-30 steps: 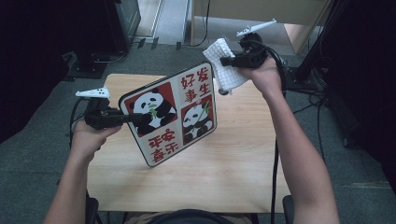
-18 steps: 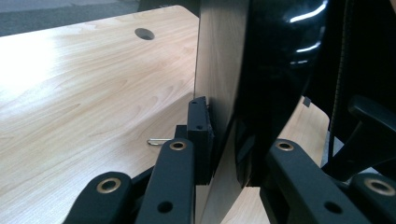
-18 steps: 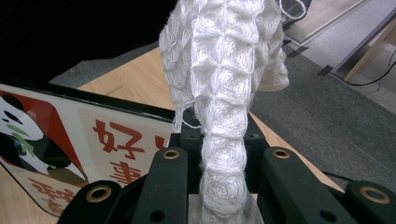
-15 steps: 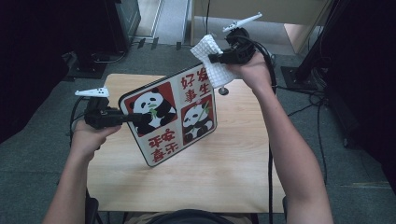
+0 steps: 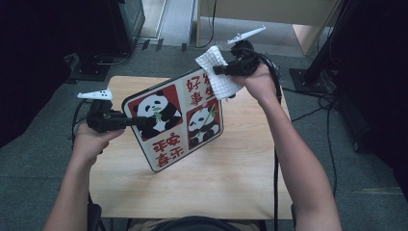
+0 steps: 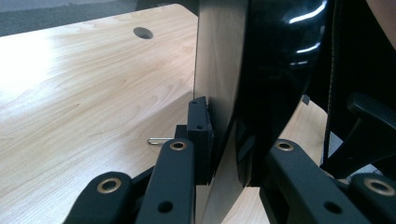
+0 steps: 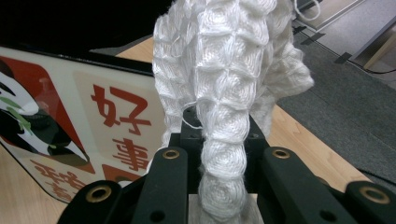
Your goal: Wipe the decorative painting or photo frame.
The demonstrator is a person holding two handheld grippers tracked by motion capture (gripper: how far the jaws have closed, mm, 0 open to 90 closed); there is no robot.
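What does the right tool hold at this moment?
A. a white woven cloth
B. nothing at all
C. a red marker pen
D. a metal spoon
A: in the right gripper view the right tool is closed on a white woven cloth, beside the panda board that the left tool holds up.

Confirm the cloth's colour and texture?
White, with a waffle-weave grid; the cloth shows best in the right gripper view.

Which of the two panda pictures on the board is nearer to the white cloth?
The smaller right-hand panda, just below the white cloth; the bigger one sits beside the left gripper.
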